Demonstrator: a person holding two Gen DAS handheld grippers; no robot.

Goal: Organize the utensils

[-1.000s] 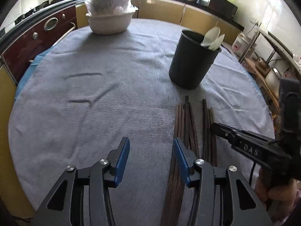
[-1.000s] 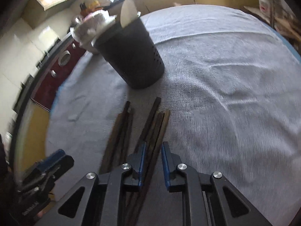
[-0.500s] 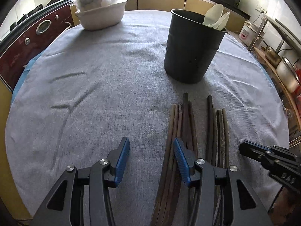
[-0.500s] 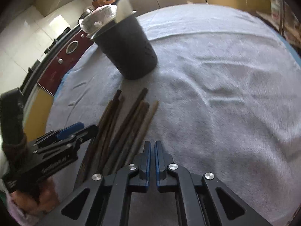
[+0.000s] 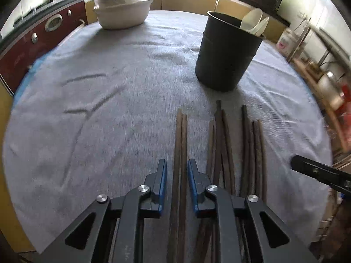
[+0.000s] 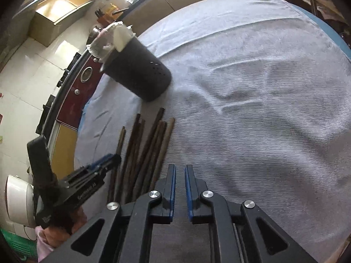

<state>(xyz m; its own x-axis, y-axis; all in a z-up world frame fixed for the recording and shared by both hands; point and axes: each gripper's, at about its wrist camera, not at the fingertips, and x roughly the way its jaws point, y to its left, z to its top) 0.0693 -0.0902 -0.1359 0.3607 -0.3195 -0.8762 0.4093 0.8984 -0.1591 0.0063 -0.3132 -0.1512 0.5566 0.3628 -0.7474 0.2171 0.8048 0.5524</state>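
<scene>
Lower ends of two long dark wooden chopsticks (image 5: 181, 153) hidden under closing left gripper (image 5: 177, 168), pads not yet touching; remaining chopsticks (image 5: 237, 153) alongside on grey cloth-covered table (image 5: 109, 109). Black cylindrical utensil holder (image 5: 226, 52) beyond, white spoons (image 5: 254, 23) inside. Right gripper (image 6: 180, 175) narrowly parted, opening, empty.

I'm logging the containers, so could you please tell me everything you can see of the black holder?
The black holder is a round, slightly tapered bucket with small holes in its wall, matte, perhaps metal or plastic. It stands upright on the grey cloth, open at the top, with white spoons leaning against its rim. The chopsticks lie just short of its base; neither gripper touches it.
</scene>
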